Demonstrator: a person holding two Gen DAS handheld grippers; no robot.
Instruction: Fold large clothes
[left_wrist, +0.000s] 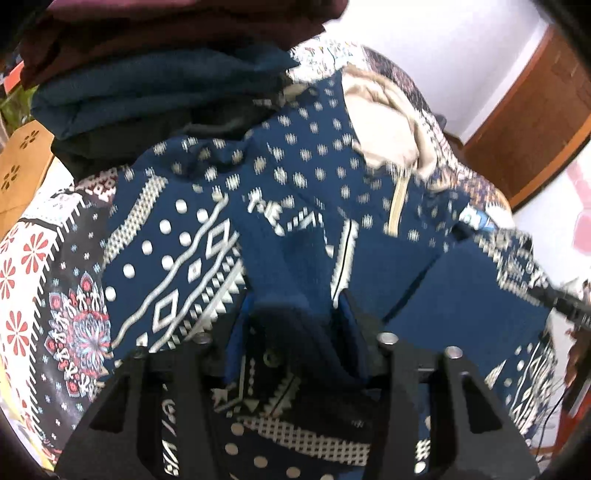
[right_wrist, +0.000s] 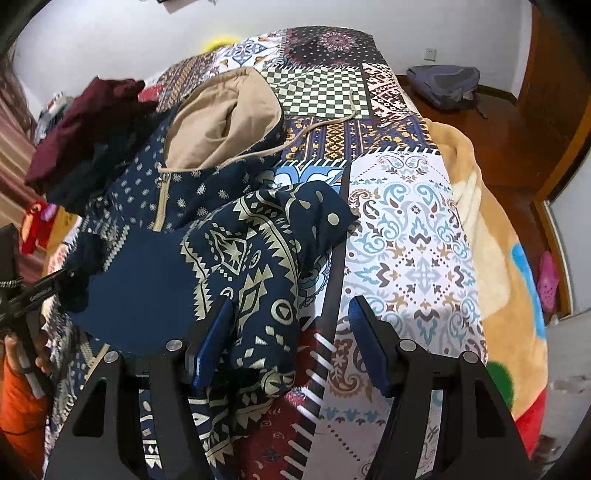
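Observation:
A navy hoodie (left_wrist: 295, 166) with white geometric print and a beige-lined hood (right_wrist: 210, 122) lies crumpled on the patchwork bed cover (right_wrist: 406, 221). My left gripper (left_wrist: 293, 325) points down into it. A plain navy cuff (left_wrist: 291, 295) bunches between its blue pads, which stand a little apart from the cloth. In the right wrist view that same gripper (right_wrist: 40, 291) shows at the left edge, at the cuff. My right gripper (right_wrist: 290, 332) is open over a printed sleeve (right_wrist: 255, 266). The sleeve drapes against the left finger (right_wrist: 212, 339), and the right finger is bare.
A stack of folded clothes (left_wrist: 147, 92), maroon on top of teal and black, sits just behind the hoodie. An orange plush blanket (right_wrist: 480, 184) hangs over the bed's right side. A grey backpack (right_wrist: 443, 85) and a pink slipper (right_wrist: 546, 280) lie on the wooden floor.

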